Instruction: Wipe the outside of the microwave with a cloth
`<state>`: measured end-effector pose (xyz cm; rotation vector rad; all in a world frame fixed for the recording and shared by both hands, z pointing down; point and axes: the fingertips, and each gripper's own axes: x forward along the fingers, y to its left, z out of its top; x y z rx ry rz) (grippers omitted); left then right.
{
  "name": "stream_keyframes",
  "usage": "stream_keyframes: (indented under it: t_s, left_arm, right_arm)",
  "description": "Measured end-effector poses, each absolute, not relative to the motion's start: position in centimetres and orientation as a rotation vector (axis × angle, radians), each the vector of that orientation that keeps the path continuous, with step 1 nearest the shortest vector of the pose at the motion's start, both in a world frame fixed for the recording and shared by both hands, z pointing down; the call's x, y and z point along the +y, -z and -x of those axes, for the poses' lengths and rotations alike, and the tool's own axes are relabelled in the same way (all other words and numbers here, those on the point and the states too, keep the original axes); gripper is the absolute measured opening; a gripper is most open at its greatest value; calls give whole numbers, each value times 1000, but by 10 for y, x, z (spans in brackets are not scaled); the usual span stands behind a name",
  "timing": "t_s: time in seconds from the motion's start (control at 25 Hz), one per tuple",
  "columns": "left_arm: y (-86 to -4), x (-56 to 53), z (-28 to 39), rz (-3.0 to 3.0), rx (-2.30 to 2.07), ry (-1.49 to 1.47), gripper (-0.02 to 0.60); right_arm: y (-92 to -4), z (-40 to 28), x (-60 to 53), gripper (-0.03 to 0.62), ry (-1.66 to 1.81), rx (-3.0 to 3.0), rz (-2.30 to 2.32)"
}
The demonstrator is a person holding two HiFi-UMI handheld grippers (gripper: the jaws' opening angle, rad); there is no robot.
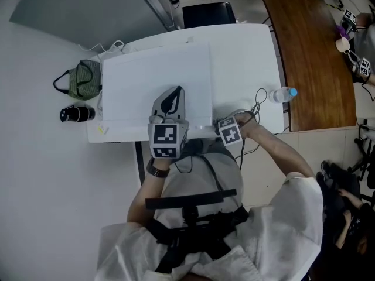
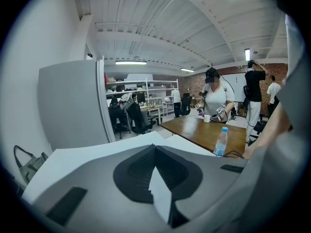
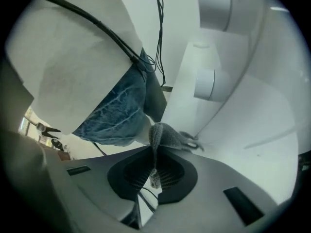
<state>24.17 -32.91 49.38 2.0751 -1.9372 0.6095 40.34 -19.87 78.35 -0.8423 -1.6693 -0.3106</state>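
The white microwave [image 1: 158, 78] stands on a white table [image 1: 246, 51]; I look down on its flat top. My left gripper [image 1: 176, 91] rests over the top near its front edge, jaws shut with nothing between them. In the left gripper view that gripper [image 2: 154, 147] points across the white top [image 2: 82, 157]. My right gripper [image 1: 229, 132] hangs at the microwave's front right. In the right gripper view it [image 3: 152, 147] is shut on a grey cloth [image 3: 164, 134], which touches the white front below two round knobs [image 3: 206, 84].
A water bottle [image 1: 283, 95] lies at the table's right edge beside loose cables [image 1: 258, 98]. A green bag [image 1: 82, 79] and a black cylinder [image 1: 76, 114] sit left of the microwave. A brown wooden table [image 1: 310, 51] stands to the right, with people [image 2: 217, 101] beyond it.
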Motion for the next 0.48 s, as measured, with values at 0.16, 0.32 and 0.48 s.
stream_keyframes:
  t_s: [0.16,0.32,0.48]
  left_arm:
    - [-493,-327,-246,-2074,-1944,-610,23]
    - [-491,-325,-249,-2052,-1965,-620,23]
    - [-487,-321,-243,-2004,-2005,-618,23]
  right_arm:
    - [-787,-386,-249,17,297,-1717,710]
    - [-783,-349,-343,17,308,-1792,466]
    - [-776,-320,-433,17,271,-1852,227]
